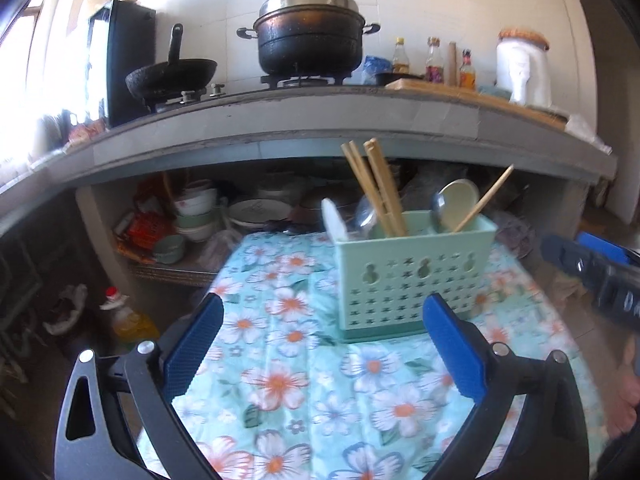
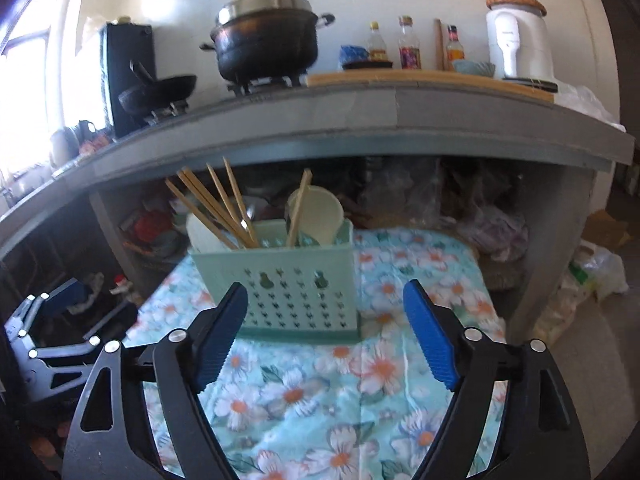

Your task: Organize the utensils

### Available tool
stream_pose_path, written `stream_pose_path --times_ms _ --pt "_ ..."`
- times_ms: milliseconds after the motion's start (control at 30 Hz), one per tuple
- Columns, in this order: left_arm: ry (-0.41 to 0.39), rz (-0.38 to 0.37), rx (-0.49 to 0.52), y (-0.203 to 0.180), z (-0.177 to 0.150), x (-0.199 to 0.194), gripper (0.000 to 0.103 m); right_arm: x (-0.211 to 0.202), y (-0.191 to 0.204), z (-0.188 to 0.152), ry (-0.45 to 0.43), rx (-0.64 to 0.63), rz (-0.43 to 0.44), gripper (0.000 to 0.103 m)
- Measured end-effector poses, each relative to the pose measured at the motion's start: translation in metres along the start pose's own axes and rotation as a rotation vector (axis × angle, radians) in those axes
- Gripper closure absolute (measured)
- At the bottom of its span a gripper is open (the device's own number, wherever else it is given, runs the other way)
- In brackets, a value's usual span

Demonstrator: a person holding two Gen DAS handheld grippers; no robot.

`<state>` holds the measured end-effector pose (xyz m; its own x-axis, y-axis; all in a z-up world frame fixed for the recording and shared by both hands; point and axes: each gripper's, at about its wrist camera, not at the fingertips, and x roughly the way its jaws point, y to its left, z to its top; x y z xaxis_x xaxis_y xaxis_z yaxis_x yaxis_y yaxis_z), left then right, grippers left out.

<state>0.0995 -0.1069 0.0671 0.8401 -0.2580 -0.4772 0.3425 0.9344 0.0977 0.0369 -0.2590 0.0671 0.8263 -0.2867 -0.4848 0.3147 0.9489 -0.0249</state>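
Note:
A mint-green perforated utensil holder (image 1: 408,276) (image 2: 288,280) stands upright on the floral cloth. Wooden chopsticks (image 1: 376,188) (image 2: 216,204) lean in its left part. A single chopstick (image 1: 486,198) (image 2: 300,208) and spoons (image 1: 456,204) (image 2: 318,212) stand in its right part. A white spoon (image 1: 334,218) leans at its left end. My left gripper (image 1: 324,312) hovers open above the cloth, nearer than the holder, with nothing between its fingers. My right gripper (image 2: 326,300) is open too and empty, just in front of the holder. It also shows at the left wrist view's right edge (image 1: 592,268).
The small table under the floral cloth (image 1: 304,380) (image 2: 312,392) sits in front of a grey counter (image 1: 320,128) (image 2: 360,120). On the counter are a black pot (image 1: 308,36), a wok (image 1: 172,72), bottles and a white jar. Bowls and plates fill the shelf below.

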Motion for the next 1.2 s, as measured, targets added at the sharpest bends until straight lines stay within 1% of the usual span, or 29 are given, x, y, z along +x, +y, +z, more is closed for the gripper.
stream_pose_path --times_ms 33,67,100,167,300,433,600,767,1200 --pt "0.014 0.024 0.012 -0.001 0.000 0.003 0.005 0.004 0.002 -0.004 0.023 0.001 -0.024 0.024" --pt "0.034 0.046 0.024 -0.002 0.000 0.008 0.005 0.007 0.004 -0.008 0.043 0.000 -0.046 0.020" --pt "0.055 0.062 0.029 -0.001 0.000 0.012 0.005 0.010 0.006 -0.012 0.058 -0.005 -0.069 0.018" --pt "0.079 0.093 0.024 0.002 0.000 0.017 0.005 0.013 0.010 -0.016 0.069 -0.017 -0.106 0.017" --pt "0.082 0.146 -0.001 0.010 0.000 0.020 0.005 0.013 0.012 -0.019 0.077 -0.023 -0.147 0.015" --pt "0.079 0.176 -0.034 0.019 0.001 0.021 0.005 0.013 0.001 -0.018 0.088 0.000 -0.156 0.015" --pt "0.090 0.190 -0.045 0.024 0.002 0.022 0.005 0.016 -0.006 -0.018 0.099 0.021 -0.151 0.015" --pt "0.094 0.198 -0.052 0.027 0.002 0.022 0.005 0.015 -0.005 -0.017 0.097 0.012 -0.157 0.015" --pt "0.115 0.189 -0.072 0.032 0.002 0.026 0.005 0.016 0.001 -0.016 0.093 -0.009 -0.155 0.015"
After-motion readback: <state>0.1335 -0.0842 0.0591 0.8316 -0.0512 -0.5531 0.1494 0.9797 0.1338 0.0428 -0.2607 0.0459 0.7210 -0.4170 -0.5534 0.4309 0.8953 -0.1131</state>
